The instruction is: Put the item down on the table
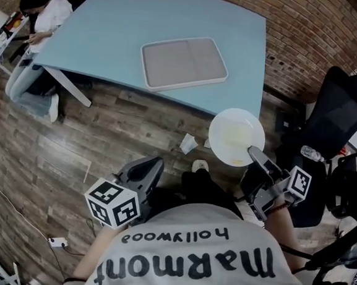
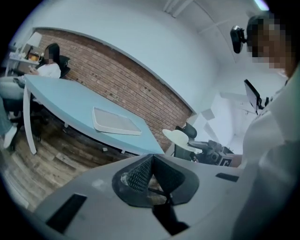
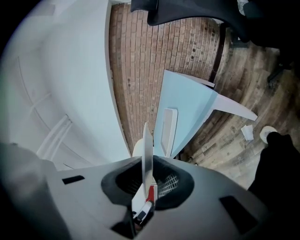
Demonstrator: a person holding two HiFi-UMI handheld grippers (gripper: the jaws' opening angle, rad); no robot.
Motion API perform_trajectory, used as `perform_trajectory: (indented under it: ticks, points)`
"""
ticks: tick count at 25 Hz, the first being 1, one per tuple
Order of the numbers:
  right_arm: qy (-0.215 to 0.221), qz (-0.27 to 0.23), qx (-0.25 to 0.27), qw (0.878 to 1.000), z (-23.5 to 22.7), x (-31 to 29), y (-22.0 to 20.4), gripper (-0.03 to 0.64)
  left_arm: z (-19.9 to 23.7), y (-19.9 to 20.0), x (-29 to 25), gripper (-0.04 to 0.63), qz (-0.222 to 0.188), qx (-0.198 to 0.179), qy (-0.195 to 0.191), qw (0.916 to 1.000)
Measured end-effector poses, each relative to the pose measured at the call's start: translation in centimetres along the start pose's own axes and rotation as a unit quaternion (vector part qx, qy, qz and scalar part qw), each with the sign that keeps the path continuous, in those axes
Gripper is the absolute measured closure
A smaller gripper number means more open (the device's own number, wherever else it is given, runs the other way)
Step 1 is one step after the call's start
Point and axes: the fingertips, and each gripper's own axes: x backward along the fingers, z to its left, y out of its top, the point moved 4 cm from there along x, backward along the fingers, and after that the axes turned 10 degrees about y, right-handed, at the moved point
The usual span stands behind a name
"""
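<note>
Biggest thing here is the wood floor [image 1: 73,136], with a brick wall [image 1: 311,45] behind it at the far side. A light blue table [image 1: 113,34] takes up most of the top of the head view. A person [image 1: 46,22] sits at its far left corner, and a black chair [image 1: 336,115] is off to the right.

On the table there's a pale tray [image 1: 182,61] with nothing in it, toward the near edge.

The plate [image 1: 235,136] is white and round. It's up in the air just off the table's near right corner, mostly over the floor, and not resting on anything. The right gripper [image 1: 255,156] is clamped on the plate's near rim. In its own view the plate shows edge-on, pinched right between the two jaws, with the table and tray beyond it.

The left gripper [image 1: 146,170] is down at the lower left, well apart from the plate. Its jaws are pressed together with nothing between them. Its marker cube [image 1: 112,202] sits just in front of the wearer's shirt.

Small stuff: a crumpled white scrap [image 1: 188,144] lies on the floor below the table edge, just left of the plate. There's also a white power strip [image 1: 57,242] with a cable near the bottom left.
</note>
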Motion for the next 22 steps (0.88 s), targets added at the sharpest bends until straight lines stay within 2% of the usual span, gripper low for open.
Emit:
perform_trajectory:
  ticks: [3, 7, 14, 19, 22]
  points:
    - [-0.002, 0.011, -0.003, 1.0, -0.3, -0.5, -0.1, 0.58, 0.2, -0.2, 0.8, 0.588, -0.006, -0.018, 0.015, 0.9997]
    - [0.005, 0.024, -0.003, 1.0, -0.5, -2.2, 1.6, 0.58, 0.8, 1.0, 1.0, 0.588, -0.028, 0.013, 0.029, 0.9991]
    - [0.011, 0.051, -0.014, 0.999, -1.8, -8.9, 6.6, 0.58, 4.1, 4.4, 0.3, 0.588, -0.054, 0.042, 0.092, 0.9934]
    - [-0.006, 0.071, -0.007, 0.997, -3.1, -11.9, 9.4, 0.58, 5.2, 5.8, -1.0, 0.588, -0.06, 0.056, 0.115, 0.9899]
    - [-0.02, 0.065, -0.019, 0.998, -4.5, -13.6, 11.5, 0.58, 6.2, 6.6, -1.9, 0.588, -0.058, 0.066, 0.133, 0.9872]
